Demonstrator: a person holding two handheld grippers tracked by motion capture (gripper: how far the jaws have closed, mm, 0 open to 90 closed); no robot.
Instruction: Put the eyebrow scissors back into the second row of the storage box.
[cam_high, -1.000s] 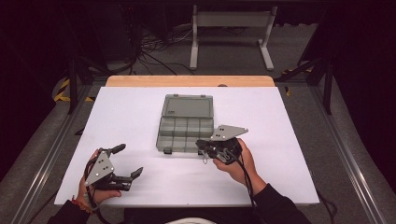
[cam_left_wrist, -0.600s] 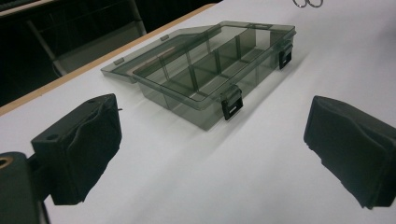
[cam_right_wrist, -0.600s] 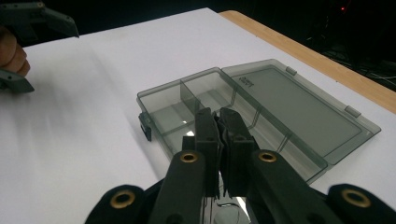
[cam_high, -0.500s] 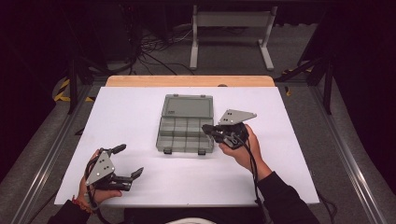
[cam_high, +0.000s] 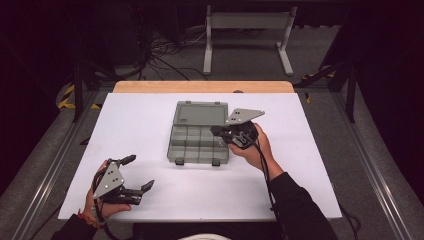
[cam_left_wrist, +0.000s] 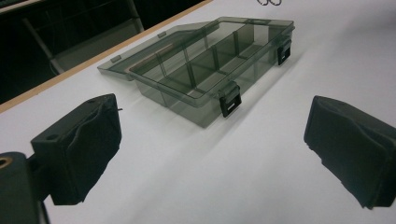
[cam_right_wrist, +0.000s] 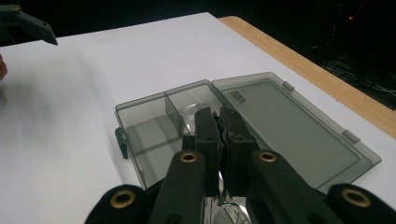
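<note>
Box (cam_high: 198, 132) of clear grey plastic, sat in the middle of the white table (cam_high: 145, 125), lid (cam_high: 201, 113) flat open behind it. Little rooms inside, all see-through. Right gripper (cam_high: 223, 133) held over the box's right side, jaws pressed shut together, above the little rooms. Left gripper (cam_high: 136, 172) kept low near the table's front left corner, well apart from the box, jaws wide open.

High view looking forward-down from 6 o'clock over whole table (cam_high: 150, 125). Left tongs (cam_left_wrist: 210, 154) camera sitting low, near table, facing organizer box (cam_left_wrist: 205, 65). Right tongs (cam_right_wrist: 219, 121) camera hovering close above it. All sharing box.
</note>
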